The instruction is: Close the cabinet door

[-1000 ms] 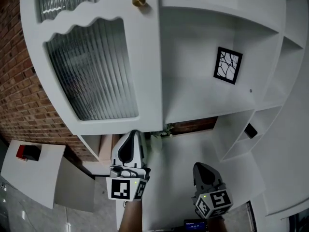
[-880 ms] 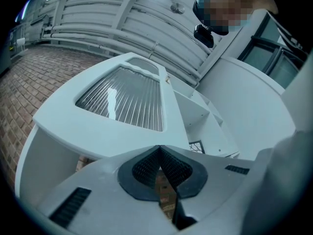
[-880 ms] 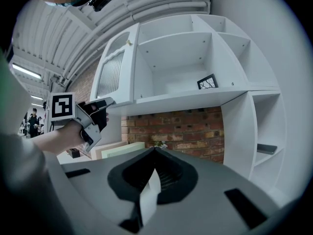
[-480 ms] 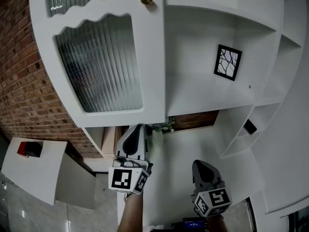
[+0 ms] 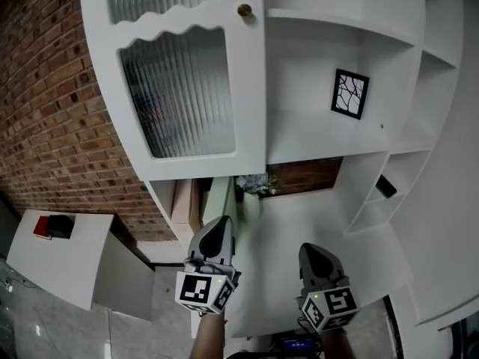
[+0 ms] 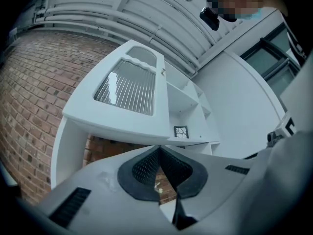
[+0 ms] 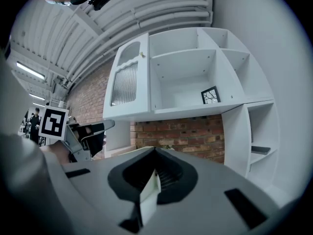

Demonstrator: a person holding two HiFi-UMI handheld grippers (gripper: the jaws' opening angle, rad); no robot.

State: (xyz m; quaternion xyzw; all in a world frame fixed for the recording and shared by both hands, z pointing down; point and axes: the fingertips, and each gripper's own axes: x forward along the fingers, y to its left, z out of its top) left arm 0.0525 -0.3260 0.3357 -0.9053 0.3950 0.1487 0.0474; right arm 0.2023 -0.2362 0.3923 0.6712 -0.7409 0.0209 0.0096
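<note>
White ribbed-glass cabinet door (image 5: 179,88) is positioned upright, directly above the nearer left gripper (image 5: 221,226), whose jaws are pressed together.

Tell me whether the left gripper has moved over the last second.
Yes. The left gripper has pulled down, away from the door, whose bottom edge it nearly touched before.

Bright, even, cool light on the white cabinet door (image 5: 251,88), with small glare spots high on its ribbed glass (image 5: 179,96). Below the door, deep shadow. Both gripper views bulge fisheye-style, black at the corners, and the closest foreground goes soft.
</note>
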